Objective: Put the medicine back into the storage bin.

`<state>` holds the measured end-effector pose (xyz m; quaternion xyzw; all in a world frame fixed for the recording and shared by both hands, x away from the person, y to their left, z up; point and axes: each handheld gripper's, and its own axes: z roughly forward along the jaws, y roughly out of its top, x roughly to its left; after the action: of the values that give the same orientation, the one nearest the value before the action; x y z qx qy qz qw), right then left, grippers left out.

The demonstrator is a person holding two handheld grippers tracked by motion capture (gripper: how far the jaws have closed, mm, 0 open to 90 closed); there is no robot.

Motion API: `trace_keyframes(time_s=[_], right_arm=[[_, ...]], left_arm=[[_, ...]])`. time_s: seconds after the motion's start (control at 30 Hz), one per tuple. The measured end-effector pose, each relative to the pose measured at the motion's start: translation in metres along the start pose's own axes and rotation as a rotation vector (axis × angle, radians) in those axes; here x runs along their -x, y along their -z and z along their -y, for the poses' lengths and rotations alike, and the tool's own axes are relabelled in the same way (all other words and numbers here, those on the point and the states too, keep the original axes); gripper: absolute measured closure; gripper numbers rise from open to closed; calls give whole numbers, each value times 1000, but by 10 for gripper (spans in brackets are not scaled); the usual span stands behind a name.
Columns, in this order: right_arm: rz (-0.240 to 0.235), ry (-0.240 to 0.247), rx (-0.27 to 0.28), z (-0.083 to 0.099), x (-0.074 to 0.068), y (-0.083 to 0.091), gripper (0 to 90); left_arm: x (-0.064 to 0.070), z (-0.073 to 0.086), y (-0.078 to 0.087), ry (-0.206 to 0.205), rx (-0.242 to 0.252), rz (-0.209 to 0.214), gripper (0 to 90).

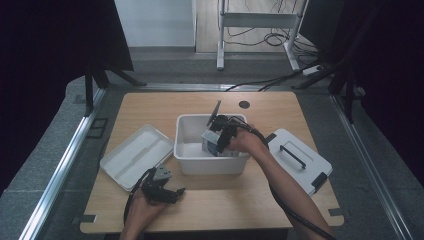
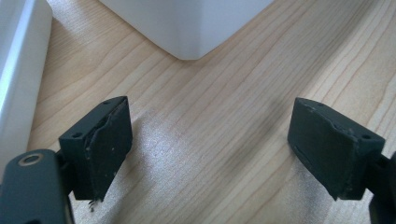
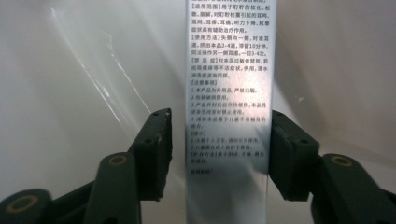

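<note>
A silvery-white carton [image 3: 229, 70] printed with black text runs lengthwise between the jaws of my right gripper [image 3: 219, 116]. The right jaw lies against its edge and a narrow gap shows at the left jaw, so this gripper is open around it. In the high view my right gripper [image 1: 220, 132] reaches down into the white plastic bin [image 1: 190, 150] at the table's middle. My left gripper [image 1: 172, 192] rests low over the wood near the front edge, open with nothing between its fingers [image 2: 102, 144].
A shallow white tray [image 1: 135, 155] lies left of the bin, and its edge [image 2: 18, 70] is close to my left gripper. A white lid with a dark handle [image 1: 300, 157] lies at the right. One bin corner [image 2: 187, 28] stands just ahead of the left jaws.
</note>
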<state>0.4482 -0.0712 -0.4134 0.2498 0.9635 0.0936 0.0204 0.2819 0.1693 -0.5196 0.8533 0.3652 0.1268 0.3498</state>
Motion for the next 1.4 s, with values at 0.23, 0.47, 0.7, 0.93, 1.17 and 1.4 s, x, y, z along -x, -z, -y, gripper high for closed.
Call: trace_keyframes(time_s=[0.23,0.47,0.7,0.93,1.17,1.4], right_arm=[[-6,14,126,15,-2,25,305],[-16,20,284,40,-10,53,148],[10,6,362,71,-16,67,126],[19,4,423,104,-26,76,81],[16,-15,467,134,-31,72,46],[13,-30,493,159,-34,57,47]], left_arm=[[0,0,0,-1,-1,0,142],[0,0,0,-3,-1,0,142],[0,0,0,-2,-1,1,142],[0,0,0,-3,-2,2,139],[0,0,0,-3,-3,2,135],[2,0,-1,-7,-14,8,90]])
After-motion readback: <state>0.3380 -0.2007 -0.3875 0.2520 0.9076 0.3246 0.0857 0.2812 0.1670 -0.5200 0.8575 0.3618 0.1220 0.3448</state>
